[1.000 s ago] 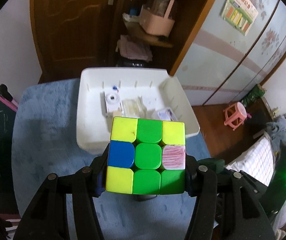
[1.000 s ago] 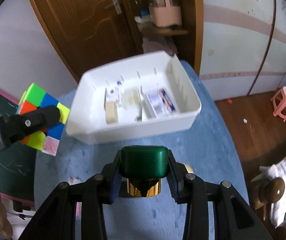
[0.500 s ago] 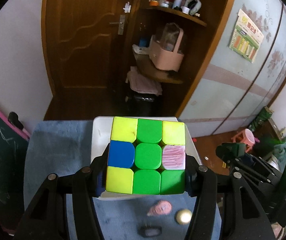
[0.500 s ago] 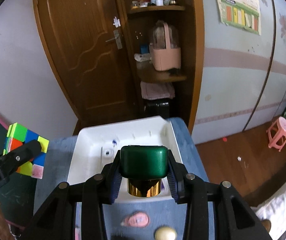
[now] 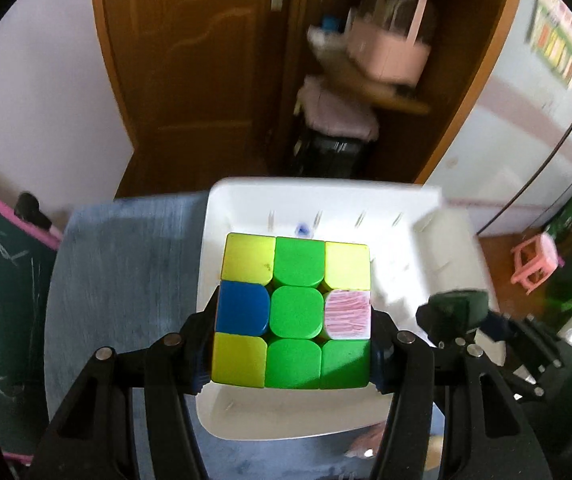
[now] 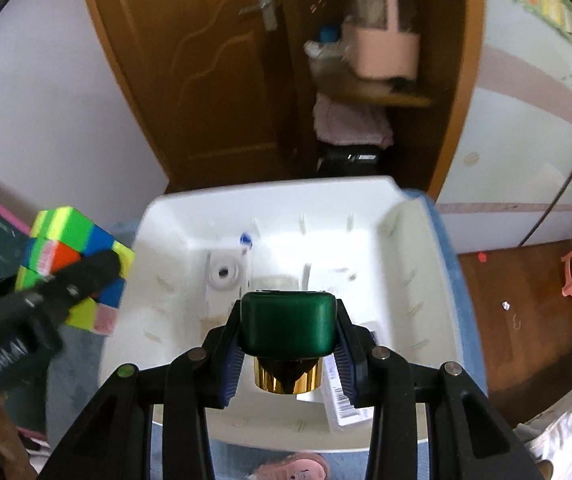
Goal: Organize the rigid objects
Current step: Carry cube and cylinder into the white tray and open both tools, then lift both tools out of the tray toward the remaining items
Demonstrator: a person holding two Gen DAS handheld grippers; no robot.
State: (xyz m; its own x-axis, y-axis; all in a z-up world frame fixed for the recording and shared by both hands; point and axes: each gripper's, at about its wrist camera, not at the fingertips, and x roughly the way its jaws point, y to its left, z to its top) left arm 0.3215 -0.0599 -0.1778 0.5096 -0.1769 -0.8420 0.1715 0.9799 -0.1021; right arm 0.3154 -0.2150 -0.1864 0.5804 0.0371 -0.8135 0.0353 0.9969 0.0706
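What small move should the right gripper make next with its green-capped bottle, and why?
Probably lower it into the white bin and let go. The right gripper is shut on the green-capped bottle, held over the bin's inside, where small items already lie. The left gripper grips the cube.

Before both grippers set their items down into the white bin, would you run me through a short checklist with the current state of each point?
1. Left gripper grips the puzzle cube squarely: ok.
2. Right gripper holds the green-capped bottle by its cap: ok.
3. White bin lies under both loads: ok.
4. Free floor space for the cube: cannot tell, the cube hides it.
5. Spot under the bottle clear: not ok, a white box lies there.
6. The two grippers are apart: ok.
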